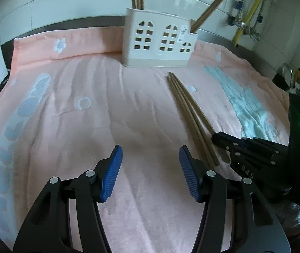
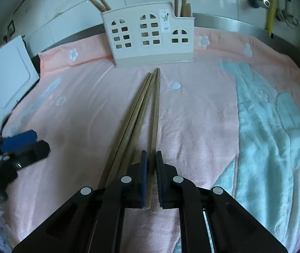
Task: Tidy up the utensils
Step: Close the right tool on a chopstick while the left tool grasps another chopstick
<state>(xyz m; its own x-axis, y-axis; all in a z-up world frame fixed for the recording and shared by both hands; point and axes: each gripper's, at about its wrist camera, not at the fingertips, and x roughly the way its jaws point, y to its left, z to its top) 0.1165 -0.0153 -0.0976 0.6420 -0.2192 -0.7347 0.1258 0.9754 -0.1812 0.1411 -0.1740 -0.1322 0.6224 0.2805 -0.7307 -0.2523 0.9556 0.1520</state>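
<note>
Right hand-held gripper [image 2: 151, 168] angled down, clamping 1 chopstick [image 2: 155, 113], left hand-held gripper [image 1: 150, 168] agape

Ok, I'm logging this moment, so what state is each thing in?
Left gripper: jaws open, empty, over the towel.
Right gripper: jaws shut on one wooden chopstick.
Other loose wooden chopsticks: lying flat beside it.
White house-shaped plastic holder: upright, sticks standing in both end compartments.
Pink towel: spread out, wrinkled.
</note>
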